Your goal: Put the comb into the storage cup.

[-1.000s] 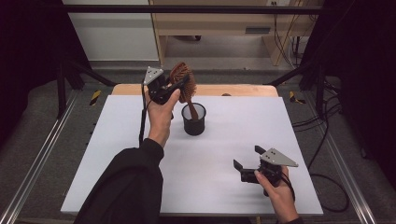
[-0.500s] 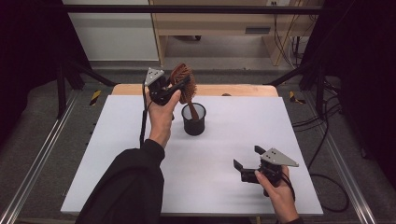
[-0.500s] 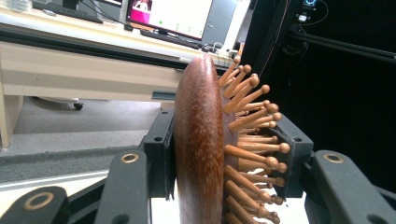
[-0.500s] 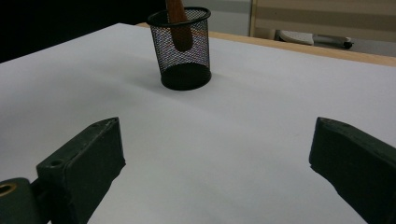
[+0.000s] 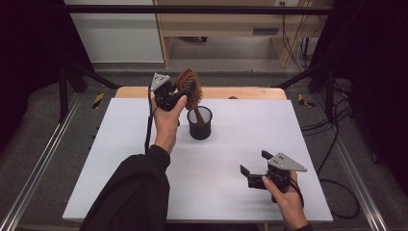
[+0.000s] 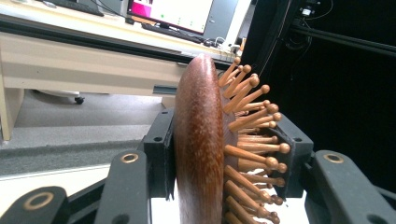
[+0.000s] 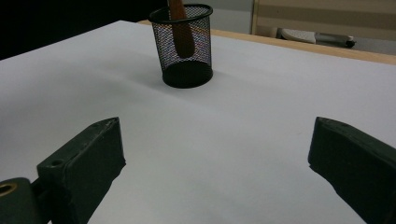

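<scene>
Both jaws of the left gripper [image 5: 185, 94] clamped the stiff, light wooden hairbrush [image 6: 205, 140] across its head, handle in the mesh cup [image 5: 199, 123], right gripper [image 5: 254, 168] spread apart.

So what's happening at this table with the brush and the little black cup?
A person holds a pair of tongs in each hand. The left tongs are clamped on the head of a wooden hairbrush, whose handle stands inside a black mesh cup at the far side of the white table. The right tongs wait open near the front edge, gripping nothing.
</scene>
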`<state>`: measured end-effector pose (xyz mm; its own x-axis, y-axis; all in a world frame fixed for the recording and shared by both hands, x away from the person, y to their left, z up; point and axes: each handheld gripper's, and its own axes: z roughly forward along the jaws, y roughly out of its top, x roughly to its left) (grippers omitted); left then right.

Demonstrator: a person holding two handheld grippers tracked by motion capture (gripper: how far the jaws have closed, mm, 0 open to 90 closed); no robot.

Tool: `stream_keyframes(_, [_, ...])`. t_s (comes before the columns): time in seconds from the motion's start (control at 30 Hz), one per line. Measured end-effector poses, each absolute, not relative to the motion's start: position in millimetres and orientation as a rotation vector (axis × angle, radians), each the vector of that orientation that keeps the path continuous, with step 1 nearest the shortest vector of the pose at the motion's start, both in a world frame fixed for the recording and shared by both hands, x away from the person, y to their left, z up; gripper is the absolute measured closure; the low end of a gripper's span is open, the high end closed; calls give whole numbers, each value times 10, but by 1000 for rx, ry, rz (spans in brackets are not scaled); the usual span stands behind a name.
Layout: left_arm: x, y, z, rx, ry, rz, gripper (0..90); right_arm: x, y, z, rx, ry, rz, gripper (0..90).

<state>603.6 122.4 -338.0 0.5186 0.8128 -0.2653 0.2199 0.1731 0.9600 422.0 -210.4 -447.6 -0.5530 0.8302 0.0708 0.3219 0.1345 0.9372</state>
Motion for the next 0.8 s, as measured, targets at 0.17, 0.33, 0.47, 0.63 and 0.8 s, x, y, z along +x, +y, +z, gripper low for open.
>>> stream_keyframes(0.17, [6034,1208,-3396,1371,986,532,505,4221,-2105,-4478,1101,1953,1414,43])
stream_keyframes(0.33, [6034,1177,-3434,1377,987,524,505,4221,-2099,-4481,1098,1962,1415,57])
stream_keyframes(0.47, [6037,1167,-3448,1379,989,518,505,4222,-2108,-4483,1099,1967,1423,57])
stream_keyframes(0.63, [6039,1166,-3455,1384,988,518,505,4222,-2104,-4485,1098,1969,1420,58])
stream_keyframes(0.8, [6037,1157,-3466,1385,987,513,505,4220,-2099,-4483,1098,1967,1428,62])
